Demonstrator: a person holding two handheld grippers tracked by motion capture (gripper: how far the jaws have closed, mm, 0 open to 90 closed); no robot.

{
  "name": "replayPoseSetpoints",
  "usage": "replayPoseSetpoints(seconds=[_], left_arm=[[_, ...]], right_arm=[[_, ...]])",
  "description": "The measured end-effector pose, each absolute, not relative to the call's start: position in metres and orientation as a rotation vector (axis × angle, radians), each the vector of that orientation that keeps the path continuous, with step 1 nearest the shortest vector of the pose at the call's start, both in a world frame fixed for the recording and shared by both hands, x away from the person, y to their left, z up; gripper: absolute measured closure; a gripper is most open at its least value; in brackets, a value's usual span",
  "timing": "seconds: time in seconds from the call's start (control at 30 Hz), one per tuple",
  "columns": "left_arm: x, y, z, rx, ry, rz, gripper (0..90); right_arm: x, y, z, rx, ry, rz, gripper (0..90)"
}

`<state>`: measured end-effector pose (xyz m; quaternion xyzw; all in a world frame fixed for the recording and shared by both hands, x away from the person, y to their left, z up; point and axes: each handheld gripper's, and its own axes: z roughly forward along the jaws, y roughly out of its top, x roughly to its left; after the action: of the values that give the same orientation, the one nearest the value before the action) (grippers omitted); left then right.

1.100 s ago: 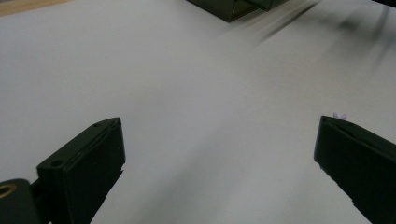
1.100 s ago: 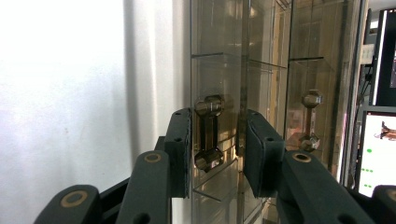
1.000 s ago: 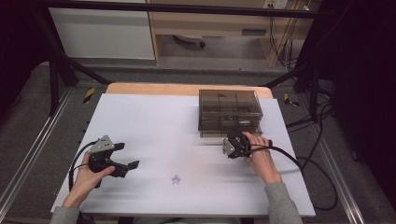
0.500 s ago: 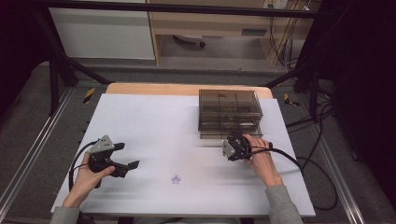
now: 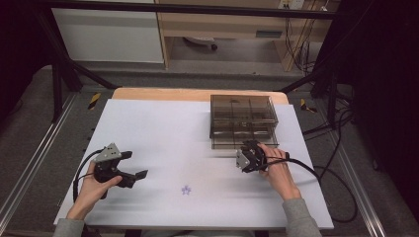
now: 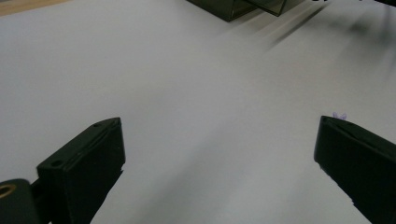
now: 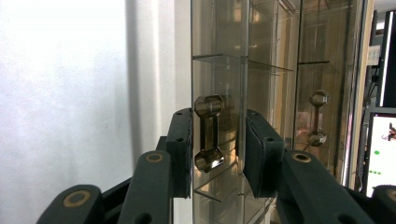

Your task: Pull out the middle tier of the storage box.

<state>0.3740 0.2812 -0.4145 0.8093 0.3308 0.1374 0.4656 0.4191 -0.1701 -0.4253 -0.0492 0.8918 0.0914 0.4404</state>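
A smoky see-through drawer box (image 5: 241, 111) stands at the table's back right. Its lowest drawer (image 5: 232, 143) sticks out a little toward me. My right gripper (image 5: 248, 149) is at that drawer's front. In the right gripper view, the right gripper (image 7: 217, 140) has its jaws shut on the dumbbell-shaped drawer handle (image 7: 208, 133), with the pads against the clear front. A second drawer's handle (image 7: 317, 116) shows deeper in. My left gripper (image 5: 134, 164) rests on the table at the near left. In the left gripper view, the left gripper (image 6: 218, 123) stands wide open, holding nothing.
A small purple star mark (image 5: 186, 189) lies on the white table top (image 5: 163, 128) between my hands, and the star mark (image 6: 339, 115) shows beside the left gripper's jaw. Cables trail off the table's right side (image 5: 326, 182). A wooden strip (image 5: 163, 94) edges the far side.
My right gripper has drawn slightly toward the near edge, with the lowest drawer coming out a little. The left gripper has stayed put.
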Motion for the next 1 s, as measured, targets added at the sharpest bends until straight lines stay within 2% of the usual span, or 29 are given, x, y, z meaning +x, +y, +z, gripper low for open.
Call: replayPoseSetpoints(seconds=[1.0], left_arm=[[0.3739,0.2808,-0.4145,1.990,0.811,0.338,1.7]], right_arm=[[0.4141,-0.1704,-0.4273,-0.131,2.221,0.224,67.4]])
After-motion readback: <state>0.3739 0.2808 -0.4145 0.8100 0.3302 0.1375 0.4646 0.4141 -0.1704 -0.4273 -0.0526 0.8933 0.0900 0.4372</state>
